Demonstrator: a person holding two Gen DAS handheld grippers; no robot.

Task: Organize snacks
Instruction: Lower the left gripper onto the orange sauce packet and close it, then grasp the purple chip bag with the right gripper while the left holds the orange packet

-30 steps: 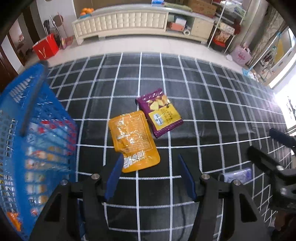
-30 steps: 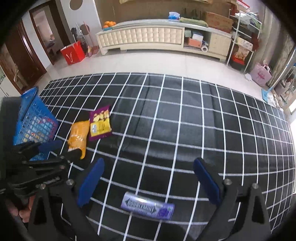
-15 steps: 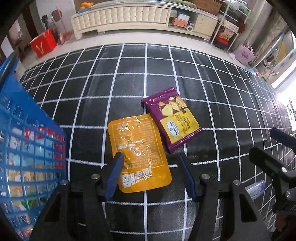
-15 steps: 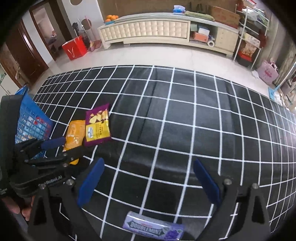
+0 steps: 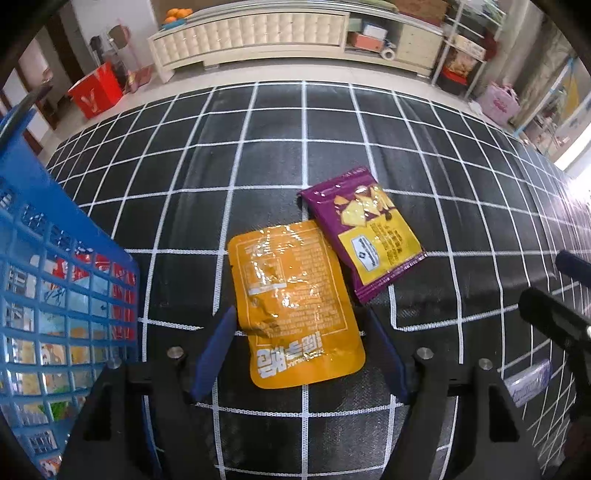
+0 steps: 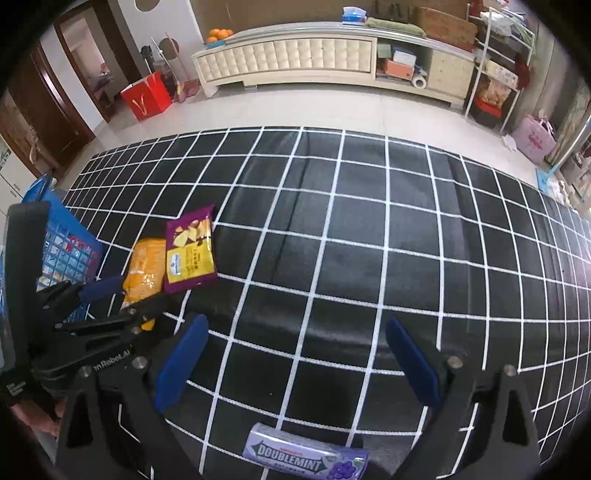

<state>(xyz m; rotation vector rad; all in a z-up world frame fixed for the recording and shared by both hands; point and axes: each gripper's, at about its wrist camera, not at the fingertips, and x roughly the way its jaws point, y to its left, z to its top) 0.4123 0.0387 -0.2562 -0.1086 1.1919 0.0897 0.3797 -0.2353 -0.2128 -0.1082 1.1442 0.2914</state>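
A black grid mat (image 6: 332,258) covers the tiled floor (image 6: 295,107) before a cream cabinet (image 6: 288,55). Both claws, left (image 5: 301,354) and right (image 6: 295,365), stand released, grasping nothing.

Under me lies a black mat (image 6: 332,266) ruled with white grid lines, spread over a pale tiled floor (image 6: 295,107). Beyond it a long, low cream cabinet (image 6: 295,55) with a tufted front runs along the far wall — oranges (image 6: 218,34) sit on its left end, and boxes fill its open shelves to the right. A red paper bag (image 6: 147,96) stands on the floor near the cabinet's left end, beside a dark wooden doorway (image 6: 48,110). To my right I see a white wire rack (image 6: 498,81) and a pink bag (image 6: 535,138) — bright daylight washes in from that side.
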